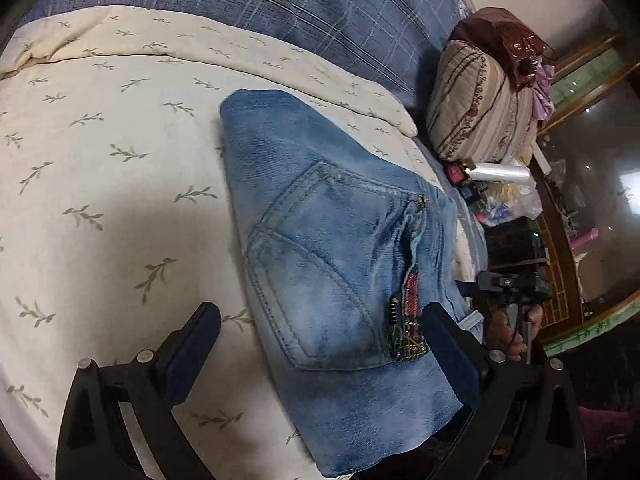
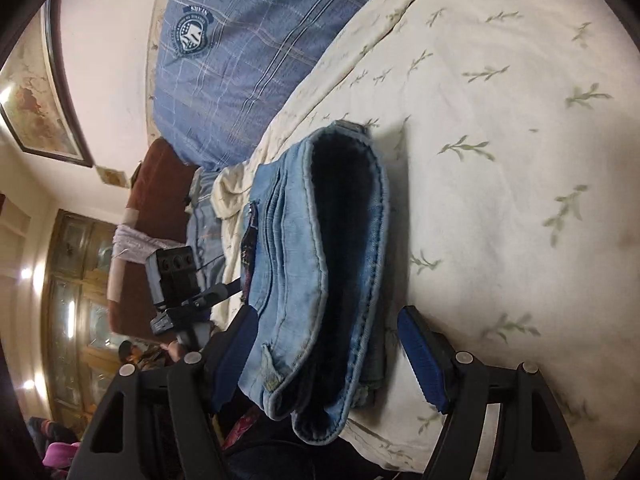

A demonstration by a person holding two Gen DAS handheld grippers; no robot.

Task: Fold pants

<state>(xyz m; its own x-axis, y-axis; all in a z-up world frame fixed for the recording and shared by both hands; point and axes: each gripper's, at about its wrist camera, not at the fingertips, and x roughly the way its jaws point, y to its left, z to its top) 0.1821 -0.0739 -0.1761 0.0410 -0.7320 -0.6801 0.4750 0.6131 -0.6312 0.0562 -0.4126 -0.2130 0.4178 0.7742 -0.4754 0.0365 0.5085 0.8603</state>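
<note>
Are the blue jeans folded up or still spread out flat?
Folded up. The jeans lie as a compact bundle on the leaf-print bedspread, back pocket on top, and the right wrist view shows several denim layers stacked at the edge.

The folded pants (image 1: pixel 336 264) lie on the bed cover (image 1: pixel 112 184) between the left gripper's (image 1: pixel 320 344) open fingers; a pillow (image 1: pixel 280 12) lies beyond.

Broad bare stretches of the cream leaf-print bedspread (image 1: pixel 100 168) lie open on one side of the folded jeans (image 1: pixel 340 264), giving a gripper free passage there. On the jeans' other side the way is crowded: a striped cushion (image 1: pixel 476 112), a plastic bag (image 1: pixel 504 176) and small clutter sit near the bed's edge. Beyond the jeans, the blue plaid pillow (image 2: pixel 240 60) blocks the far end (it rises above the bedspread).
</note>
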